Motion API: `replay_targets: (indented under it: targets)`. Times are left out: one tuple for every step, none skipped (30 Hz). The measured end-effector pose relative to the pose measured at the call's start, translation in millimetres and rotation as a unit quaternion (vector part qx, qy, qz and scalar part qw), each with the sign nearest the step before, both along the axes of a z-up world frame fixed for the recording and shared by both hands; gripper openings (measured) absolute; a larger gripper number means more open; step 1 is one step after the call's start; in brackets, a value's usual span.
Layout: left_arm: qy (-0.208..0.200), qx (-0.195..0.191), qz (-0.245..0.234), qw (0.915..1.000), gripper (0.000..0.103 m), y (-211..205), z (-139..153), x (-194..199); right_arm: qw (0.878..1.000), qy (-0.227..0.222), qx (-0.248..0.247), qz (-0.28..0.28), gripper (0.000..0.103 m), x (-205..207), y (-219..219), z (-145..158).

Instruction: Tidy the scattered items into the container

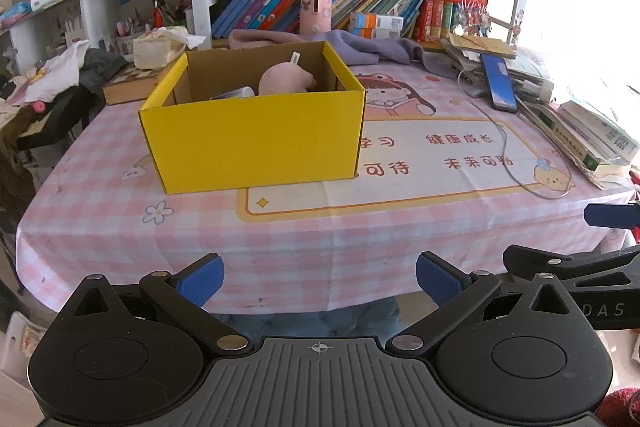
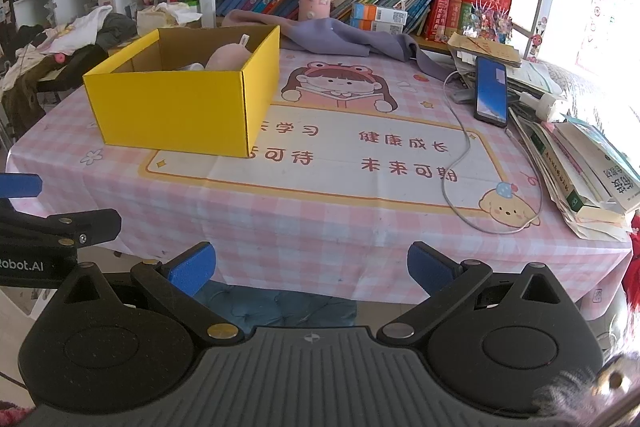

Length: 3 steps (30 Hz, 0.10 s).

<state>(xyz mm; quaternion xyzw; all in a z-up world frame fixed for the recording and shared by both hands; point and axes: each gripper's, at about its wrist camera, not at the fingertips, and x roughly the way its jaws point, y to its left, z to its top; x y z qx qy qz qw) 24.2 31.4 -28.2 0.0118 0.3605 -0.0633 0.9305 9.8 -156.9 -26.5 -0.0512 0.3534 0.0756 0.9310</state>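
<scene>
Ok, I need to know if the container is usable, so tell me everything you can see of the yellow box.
The yellow box is open-topped corrugated cardboard, yellow outside, plain brown inside, with no lid visible. It stands upright on the pink checked tablecloth, partly over its printed panel. Inside lie a pink plush item with a tag and a pale object I cannot identify. Nothing outside touches it; both sets of tongs are well clear.

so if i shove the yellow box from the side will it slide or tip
The yellow box is low, wide, flat-based corrugated card, so it would likely slide, not tip. It probably feels light: only a pink plush and little else show inside. The tablecloth may bunch.
</scene>
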Motion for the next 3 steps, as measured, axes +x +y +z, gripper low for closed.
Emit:
replay_targets:
  targets:
    - [0.000,0.000,-0.001,1.0000,0.103,0.2,0.1,0.1,1.000,0.000,0.000,0.000,0.103,-0.2,-0.5,0.0]
    - [0.000,0.000,-0.001,1.0000,0.103,0.0,0.2,0.3,1.000,0.000,0.000,-0.001,0.103,-0.2,-0.6,-0.2]
    - [0.000,0.000,-0.001,1.0000,0.103,-0.4,0.4,0.8,1.000,0.001,0.000,-0.001,0.103,-0.2,-1.7,-0.3]
